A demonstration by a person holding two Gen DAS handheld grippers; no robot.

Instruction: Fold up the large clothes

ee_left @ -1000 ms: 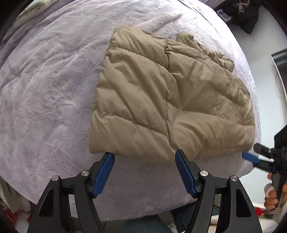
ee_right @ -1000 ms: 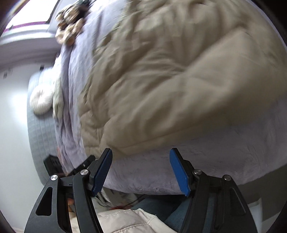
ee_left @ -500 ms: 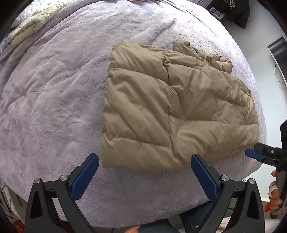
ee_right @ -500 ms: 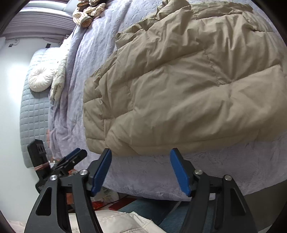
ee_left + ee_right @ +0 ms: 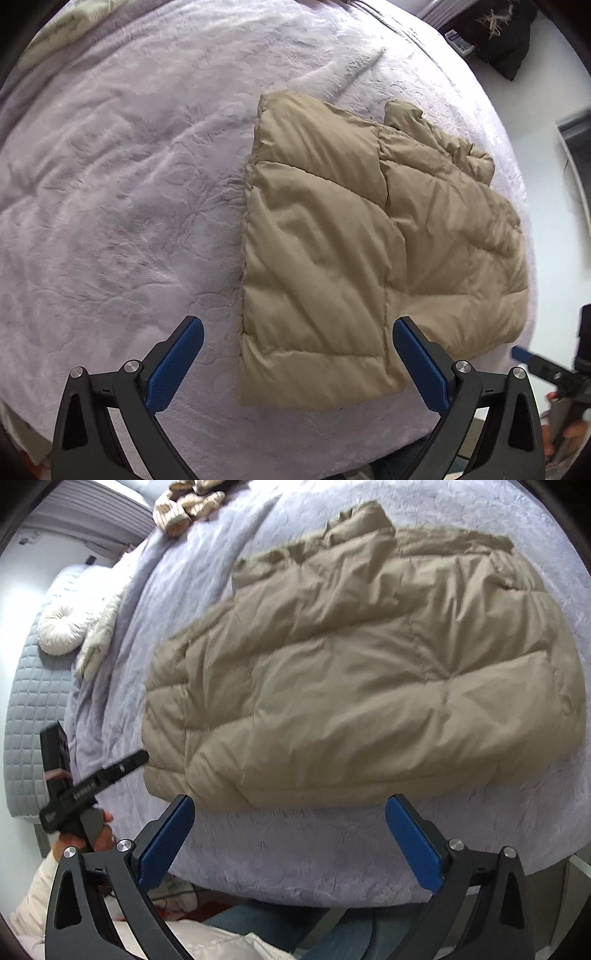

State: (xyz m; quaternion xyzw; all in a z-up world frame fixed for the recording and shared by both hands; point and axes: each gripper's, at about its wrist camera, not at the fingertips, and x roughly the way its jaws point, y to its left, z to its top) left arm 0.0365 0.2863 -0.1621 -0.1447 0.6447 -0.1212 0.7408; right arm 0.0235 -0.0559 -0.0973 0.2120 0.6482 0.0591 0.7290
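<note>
A tan quilted puffer jacket [image 5: 362,243] lies folded on the lilac bedspread [image 5: 122,192], near the bed's near right edge. My left gripper [image 5: 295,354] is open and empty, held above the jacket's near left corner. My right gripper [image 5: 288,827] is open and empty, held just off the jacket's near edge [image 5: 369,686]. The right gripper's blue tip also shows at the right edge of the left wrist view [image 5: 524,356]. The left gripper shows at the left of the right wrist view [image 5: 92,782].
The bedspread also shows in the right wrist view [image 5: 332,849], and the bed's edge is right below both grippers. A round white cushion [image 5: 61,627] and a knitted item [image 5: 184,506] lie at the far end. Dark clothes [image 5: 495,33] hang beyond the bed.
Both grippers have opened wider and drawn back from the jacket's near edge. The left one shifted left. The jacket lies as it did.
</note>
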